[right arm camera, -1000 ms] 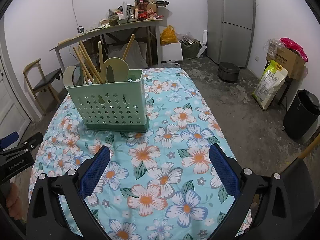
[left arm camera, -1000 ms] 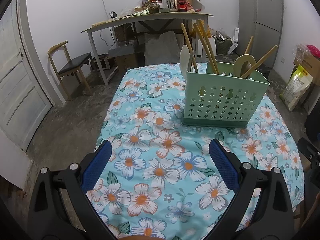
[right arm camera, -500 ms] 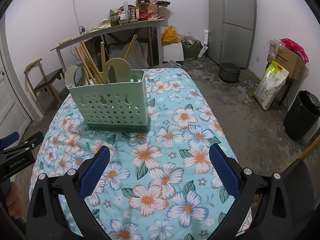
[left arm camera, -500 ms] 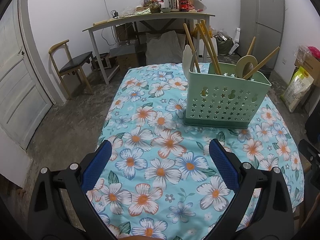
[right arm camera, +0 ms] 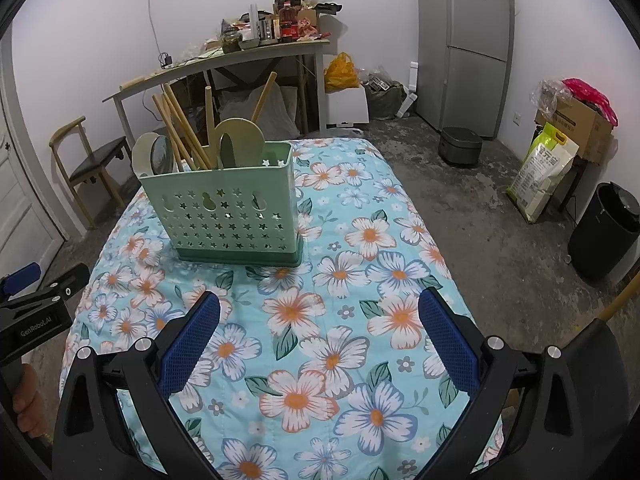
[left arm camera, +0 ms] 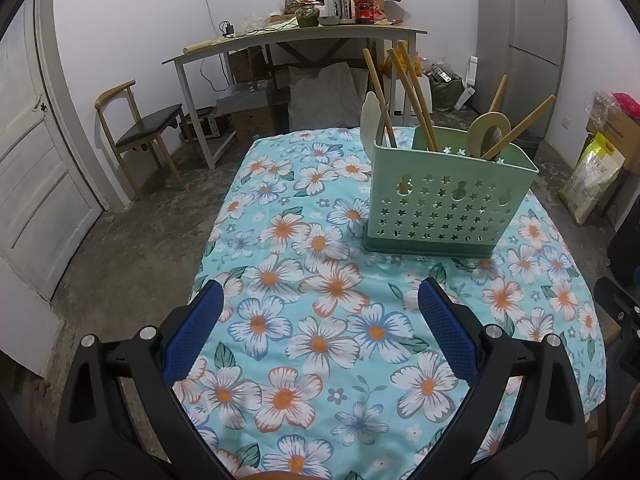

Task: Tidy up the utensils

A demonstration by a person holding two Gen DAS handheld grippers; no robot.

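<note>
- Cloth, blue and flowered, covers the tabletop; caddy of utensils stands toward its far edge.
- Fridge, cluttered desk behind.
- Left gripper and right gripper gape wide, holding nothing.
- Caddy's dividers hidden.

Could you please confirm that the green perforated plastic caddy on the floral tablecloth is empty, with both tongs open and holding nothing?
Not quite: the green perforated plastic caddy is not empty; the right wrist view shows wooden utensils standing in it. The rest holds: both tongs, left and right, are open and hold nothing.
</note>
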